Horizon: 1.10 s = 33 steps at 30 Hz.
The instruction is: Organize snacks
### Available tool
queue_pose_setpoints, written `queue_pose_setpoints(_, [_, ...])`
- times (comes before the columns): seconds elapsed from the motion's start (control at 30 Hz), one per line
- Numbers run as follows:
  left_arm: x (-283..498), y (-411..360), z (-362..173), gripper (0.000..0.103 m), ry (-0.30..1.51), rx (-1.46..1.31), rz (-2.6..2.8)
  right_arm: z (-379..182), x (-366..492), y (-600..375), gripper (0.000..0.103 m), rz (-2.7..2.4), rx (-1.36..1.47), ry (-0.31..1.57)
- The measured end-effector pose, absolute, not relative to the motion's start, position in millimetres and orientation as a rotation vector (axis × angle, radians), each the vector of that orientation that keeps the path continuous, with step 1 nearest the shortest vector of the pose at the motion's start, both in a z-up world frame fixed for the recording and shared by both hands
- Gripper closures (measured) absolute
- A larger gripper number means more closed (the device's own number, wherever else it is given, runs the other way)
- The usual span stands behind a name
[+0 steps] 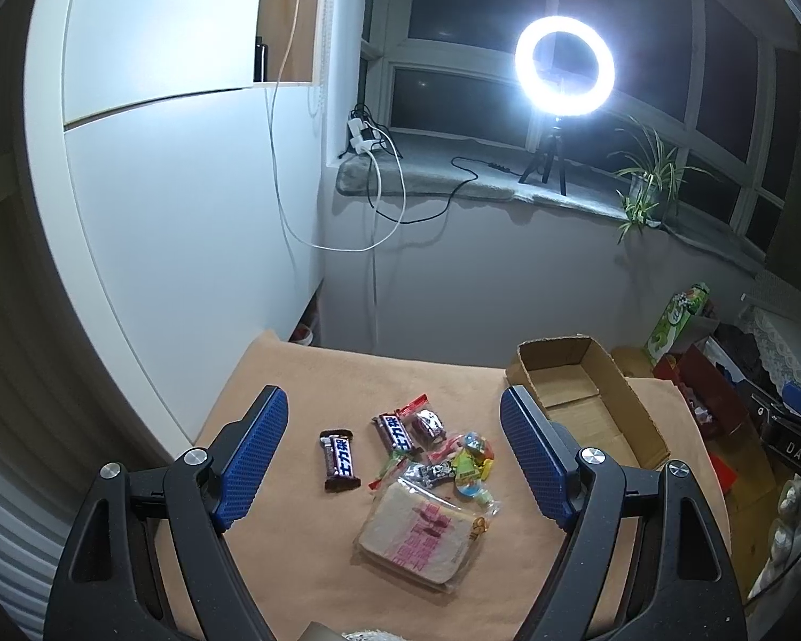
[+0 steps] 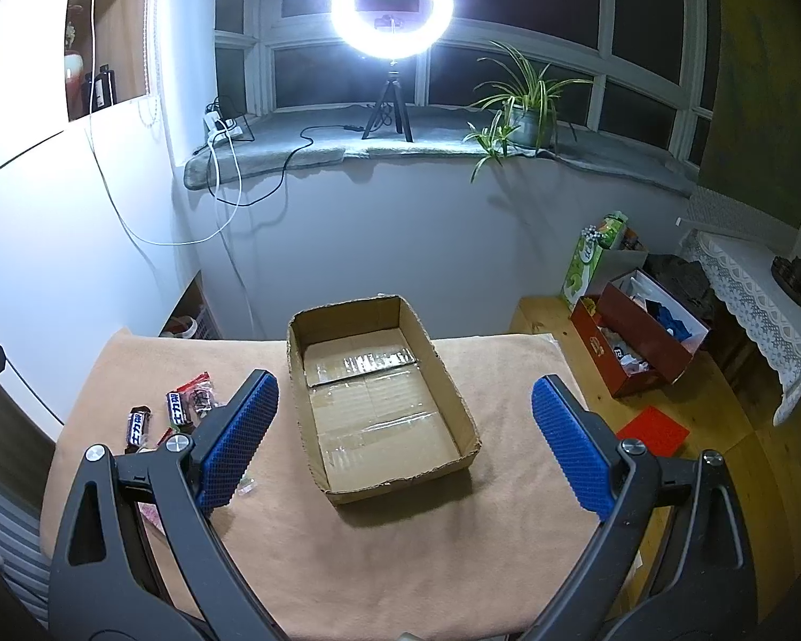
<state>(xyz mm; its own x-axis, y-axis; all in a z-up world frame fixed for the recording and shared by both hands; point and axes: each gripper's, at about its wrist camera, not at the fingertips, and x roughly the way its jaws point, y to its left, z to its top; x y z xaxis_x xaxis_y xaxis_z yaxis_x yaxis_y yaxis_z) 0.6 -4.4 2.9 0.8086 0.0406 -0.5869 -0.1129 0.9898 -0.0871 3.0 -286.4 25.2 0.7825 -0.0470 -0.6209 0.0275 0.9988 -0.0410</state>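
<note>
Hovering with jaws spread – left gripper (image 1: 395,459) over the snack pile (image 1: 427,459), right gripper (image 2: 406,438) above the cardboard box (image 2: 315,427) – both holding nothing.

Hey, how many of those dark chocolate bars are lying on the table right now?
2. One chocolate bar lies alone at the left of the snack pile; the other chocolate bar lies beside the red packet. More could be hidden under the pile.

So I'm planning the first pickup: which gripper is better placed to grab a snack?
Probably the left gripper: open, its fingers frame the snack pile on the cloth. The right gripper, also open, faces the empty cardboard box, with the snacks off to its left.
</note>
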Motion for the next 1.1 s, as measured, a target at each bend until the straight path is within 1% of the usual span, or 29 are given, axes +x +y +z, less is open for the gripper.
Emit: queue_pose_setpoints(1.1, [8.1, -9.0, 2.0, 0.021, 0.623, -0.103, 0.055, 16.6, 6.2, -295.2, 0.005, -0.049, -0.022, 0.688])
